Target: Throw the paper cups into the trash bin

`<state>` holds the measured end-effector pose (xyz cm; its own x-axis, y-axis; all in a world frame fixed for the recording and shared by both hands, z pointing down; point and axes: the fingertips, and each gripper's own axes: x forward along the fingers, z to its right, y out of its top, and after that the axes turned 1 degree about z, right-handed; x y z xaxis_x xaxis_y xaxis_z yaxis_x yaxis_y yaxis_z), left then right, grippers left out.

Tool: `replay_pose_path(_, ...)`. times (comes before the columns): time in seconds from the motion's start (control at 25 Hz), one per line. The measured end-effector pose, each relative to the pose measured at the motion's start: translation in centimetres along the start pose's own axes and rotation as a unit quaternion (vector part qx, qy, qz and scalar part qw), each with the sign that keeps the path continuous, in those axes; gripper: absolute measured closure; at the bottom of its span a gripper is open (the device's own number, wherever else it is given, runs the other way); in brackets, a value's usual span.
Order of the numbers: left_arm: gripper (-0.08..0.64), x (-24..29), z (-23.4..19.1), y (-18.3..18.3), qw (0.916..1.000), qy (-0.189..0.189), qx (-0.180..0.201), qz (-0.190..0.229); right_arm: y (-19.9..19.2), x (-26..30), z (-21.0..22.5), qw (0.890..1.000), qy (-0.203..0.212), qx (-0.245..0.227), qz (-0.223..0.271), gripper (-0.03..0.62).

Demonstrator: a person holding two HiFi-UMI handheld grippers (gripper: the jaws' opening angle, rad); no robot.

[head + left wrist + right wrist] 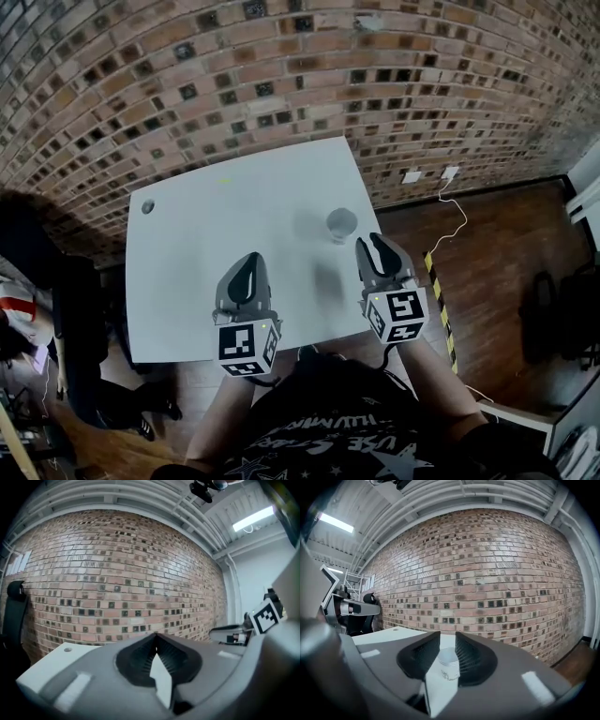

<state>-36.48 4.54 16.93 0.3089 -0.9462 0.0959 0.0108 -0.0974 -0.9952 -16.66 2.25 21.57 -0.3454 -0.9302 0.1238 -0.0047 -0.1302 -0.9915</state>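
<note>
A single white paper cup (340, 223) stands upright on the white table (206, 281), near its right edge. My right gripper (368, 243) hovers just short of it, slightly to its right. In the right gripper view the cup (449, 663) shows through the narrow gap of that gripper (447, 635); the jaws are a little apart and do not touch it. My left gripper (249, 259) is over the table's near middle, nothing in it. In the left gripper view its tips (156, 635) meet, so it is shut. No trash bin is in view.
A small grey round thing (147, 205) lies in the table's far left corner. A brick wall (281, 84) runs behind the table. A black chair (66, 309) stands to the left. On the wooden floor to the right lie a white cable (457, 220) and striped tape (438, 291).
</note>
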Motion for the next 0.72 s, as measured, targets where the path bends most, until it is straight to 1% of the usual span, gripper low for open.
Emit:
replay_pose_path(0.12, 0.555, 0.9, -0.5, -0.6, 0.9999, -0.015, -0.001, -0.005, -1.4, 0.8, -0.7, 1.000, 0.002, -0.002, -0.018, 0.413)
replay_pose_path(0.24, 0.555, 1.7, -1.0, -1.3, 0.9996, -0.025, -0.003, -0.010, -2.7, 1.7, -1.0, 0.999, -0.001, -0.006, -0.035, 0.344)
replay_pose_path(0.4, 0.555, 2.4, -1.9, -1.9, 0.9994, -0.032, -0.007, -0.015, -4.0, 2.9, -1.3, 0.998, -0.011, -0.012, -0.054, 0.272)
replay_pose_path(0.52, 0.555, 2.8, -2.4, -2.3, 0.9992, -0.033, -0.010, -0.019, -4.6, 3.8, -1.4, 0.998, -0.024, -0.021, -0.059, 0.181)
replay_pose_path(0.6, 0.555, 2.8, -2.5, -2.7, 0.9990, -0.034, -0.011, -0.025, -5.1, 4.1, -1.5, 0.997, -0.029, -0.028, -0.063, 0.149)
replay_pose_path(0.72, 0.555, 3.2, -2.6, -3.6, 0.9987, -0.034, -0.012, -0.037, -6.0, 4.8, -1.6, 0.997, -0.023, -0.026, -0.074, 0.134)
